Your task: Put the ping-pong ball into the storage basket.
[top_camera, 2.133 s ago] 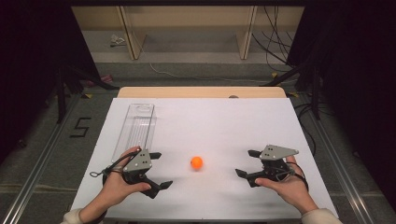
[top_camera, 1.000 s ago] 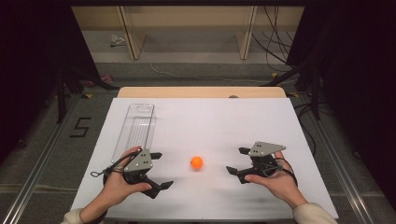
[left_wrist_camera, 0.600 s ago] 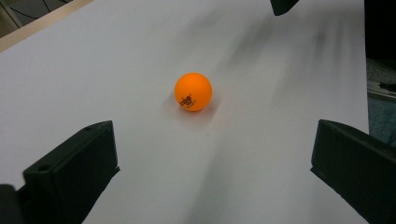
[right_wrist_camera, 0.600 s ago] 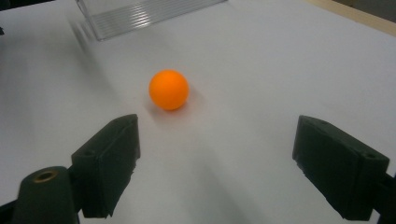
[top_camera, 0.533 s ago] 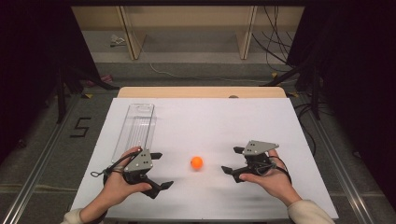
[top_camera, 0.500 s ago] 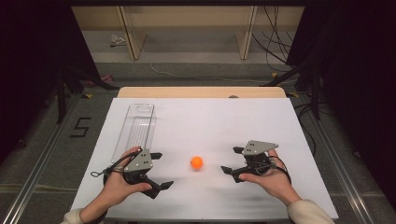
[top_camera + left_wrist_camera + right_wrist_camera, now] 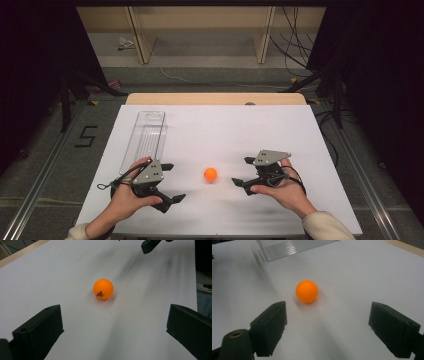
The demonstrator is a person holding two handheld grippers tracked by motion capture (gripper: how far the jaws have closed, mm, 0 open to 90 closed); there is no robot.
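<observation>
An orange ball [image 7: 210,174] rests on the white table top [image 7: 220,130] between the two grippers. In the left gripper view the ball [image 7: 103,289] bears small dark print and lies ahead of the jaws. The left gripper [image 7: 170,182] is open near the front left, held by a hand. Just right of the ball, the right gripper [image 7: 242,171] is open and points at it. The ball [image 7: 307,291] sits close ahead of the right gripper's [image 7: 332,327] wide-apart jaws, slightly left of centre. The left gripper [image 7: 115,330] holds nothing.
A clear plastic tray [image 7: 145,137] with a ribbed floor lies lengthwise at the table's left, just beyond the left hand; its end [image 7: 294,247] appears past the ball. A wooden strip [image 7: 215,98] borders the far edge. Dark floor and cables surround the table.
The right gripper has slid left along the table toward the ball, staying open. The left gripper and the ball have not moved.
</observation>
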